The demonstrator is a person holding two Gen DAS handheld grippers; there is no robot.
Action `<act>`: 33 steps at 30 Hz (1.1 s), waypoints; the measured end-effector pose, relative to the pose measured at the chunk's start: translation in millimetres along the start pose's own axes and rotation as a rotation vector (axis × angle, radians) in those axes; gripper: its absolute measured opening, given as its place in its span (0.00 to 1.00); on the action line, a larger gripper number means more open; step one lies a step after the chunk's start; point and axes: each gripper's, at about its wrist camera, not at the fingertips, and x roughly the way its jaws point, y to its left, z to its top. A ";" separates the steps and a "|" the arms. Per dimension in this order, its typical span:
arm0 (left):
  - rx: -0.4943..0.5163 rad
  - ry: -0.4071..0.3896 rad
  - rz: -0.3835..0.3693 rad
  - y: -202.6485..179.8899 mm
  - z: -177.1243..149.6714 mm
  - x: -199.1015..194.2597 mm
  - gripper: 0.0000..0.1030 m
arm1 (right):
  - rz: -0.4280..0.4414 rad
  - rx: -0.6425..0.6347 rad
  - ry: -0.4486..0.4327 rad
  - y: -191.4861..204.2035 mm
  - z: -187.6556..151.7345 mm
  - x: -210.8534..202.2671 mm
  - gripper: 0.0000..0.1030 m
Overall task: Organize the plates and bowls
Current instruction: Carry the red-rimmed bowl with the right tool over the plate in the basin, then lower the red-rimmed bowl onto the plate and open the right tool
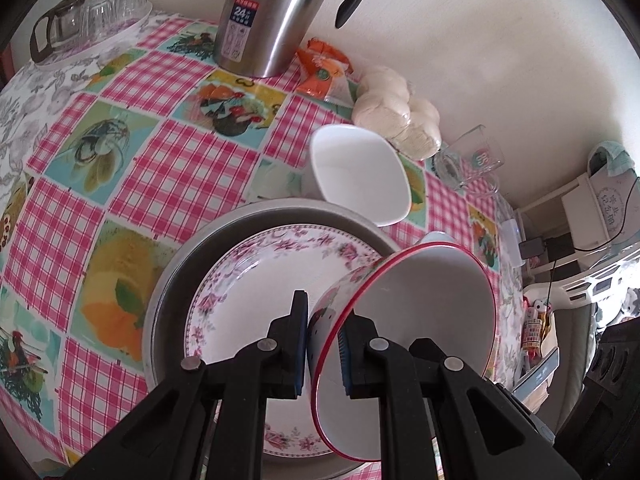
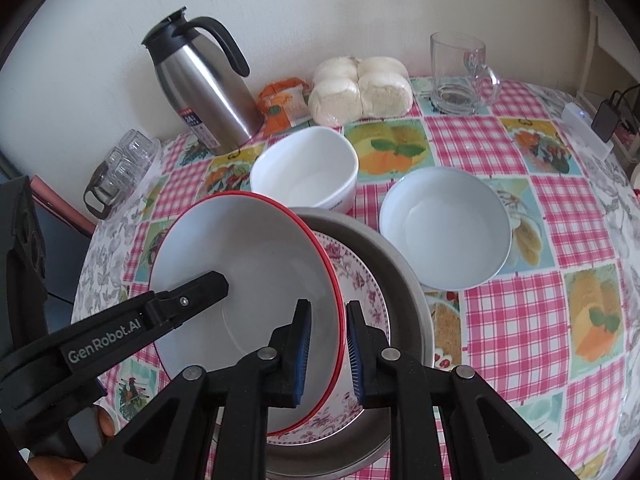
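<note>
A red-rimmed white bowl [image 1: 420, 300] [image 2: 248, 272] hangs tilted just above a floral plate [image 1: 256, 268] [image 2: 360, 280], which lies in a grey metal basin [image 1: 280, 208] [image 2: 400, 280]. My left gripper [image 1: 326, 312] is shut on one side of the bowl's rim. My right gripper [image 2: 328, 306] is shut on the opposite side. In the right wrist view, one finger of the left gripper [image 2: 212, 284] reaches inside the bowl. A white square bowl [image 1: 360, 176] [image 2: 308, 168] stands behind the basin. A pale round bowl [image 2: 444, 228] sits to the basin's right.
Along the wall stand a steel thermos jug [image 2: 204, 92], an orange packet [image 2: 280, 108], wrapped buns [image 2: 360, 92] and a glass mug [image 2: 460, 76]. A tray of glasses [image 1: 92, 12] sits at the far left corner. The checked tablecloth [image 2: 520, 320] drops off at the right.
</note>
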 end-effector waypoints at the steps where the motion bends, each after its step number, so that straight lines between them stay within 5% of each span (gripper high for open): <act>1: -0.001 0.003 0.004 0.8 -0.1 1.0 0.13 | -0.001 -0.001 0.004 0.5 -0.6 1.8 0.19; 33: -0.056 0.051 0.059 21.6 4.6 23.1 0.13 | -0.011 0.013 0.124 9.4 -5.0 45.1 0.20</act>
